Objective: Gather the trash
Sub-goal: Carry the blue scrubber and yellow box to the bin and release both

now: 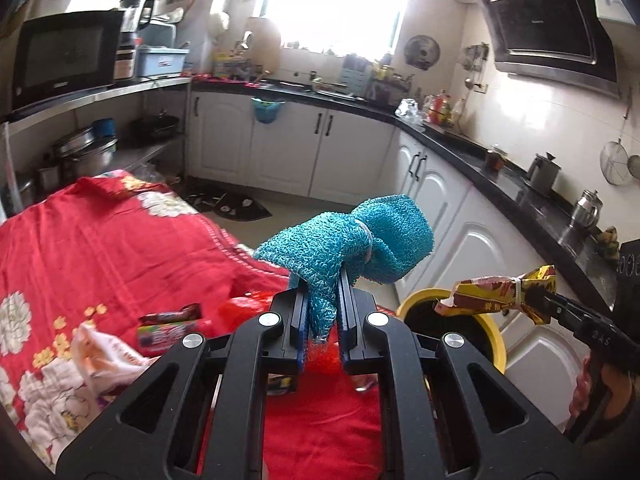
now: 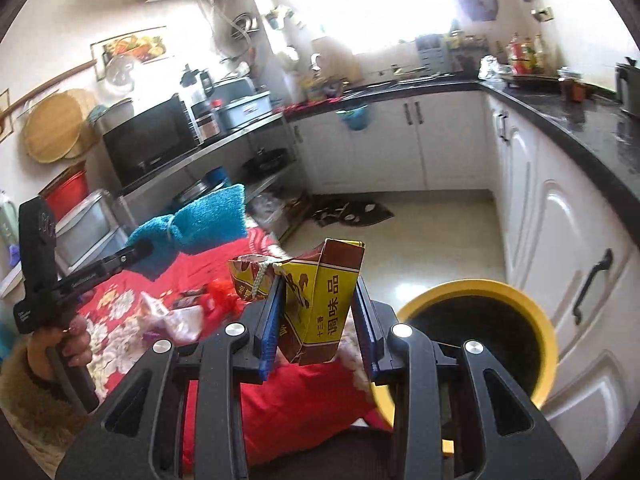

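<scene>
Kitchen desk under red cloth (image 1: 100,248): left gripper (image 1: 322,312) clamps a blue rag (image 1: 352,236), right gripper (image 2: 320,312) a box (image 2: 324,304), both raised toward the right-hand bin (image 2: 548,328).

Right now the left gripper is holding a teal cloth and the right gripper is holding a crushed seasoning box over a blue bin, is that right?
Not quite: the bin is yellow, as the right wrist view shows. The left gripper does hold the teal cloth, and the right gripper the crushed seasoning box.
</scene>
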Motion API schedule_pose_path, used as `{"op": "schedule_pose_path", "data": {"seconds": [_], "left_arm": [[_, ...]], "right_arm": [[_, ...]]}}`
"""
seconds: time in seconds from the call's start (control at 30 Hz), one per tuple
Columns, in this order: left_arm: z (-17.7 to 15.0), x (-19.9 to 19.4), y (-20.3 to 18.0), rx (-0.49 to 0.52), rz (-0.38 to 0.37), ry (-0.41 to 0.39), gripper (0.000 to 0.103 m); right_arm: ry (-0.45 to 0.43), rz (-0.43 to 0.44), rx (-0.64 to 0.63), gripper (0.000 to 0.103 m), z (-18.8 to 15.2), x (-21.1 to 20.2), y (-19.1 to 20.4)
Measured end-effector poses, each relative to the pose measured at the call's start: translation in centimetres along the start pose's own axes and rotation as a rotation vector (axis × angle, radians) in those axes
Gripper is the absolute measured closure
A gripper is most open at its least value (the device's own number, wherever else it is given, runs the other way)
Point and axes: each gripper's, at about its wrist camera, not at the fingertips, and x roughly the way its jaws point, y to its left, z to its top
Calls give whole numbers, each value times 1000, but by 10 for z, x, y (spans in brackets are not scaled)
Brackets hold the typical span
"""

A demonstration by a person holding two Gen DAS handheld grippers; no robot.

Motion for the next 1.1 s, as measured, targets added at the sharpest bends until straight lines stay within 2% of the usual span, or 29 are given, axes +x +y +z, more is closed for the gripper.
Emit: {"op": "schedule_pose_path", "data": {"seconds": [0.27, 0.7, 1.1], "left_arm": [[5, 12, -24, 42, -53, 0, 96], [5, 39, -83, 142, -138, 21, 96], [-6, 74, -123, 167, -190, 93, 96]], "right_arm": [[-46, -90, 29, 71, 1, -22, -24], [-101, -243, 67, 71, 1, -52, -60], [-85, -363, 81, 71, -10, -54, -77]]}}
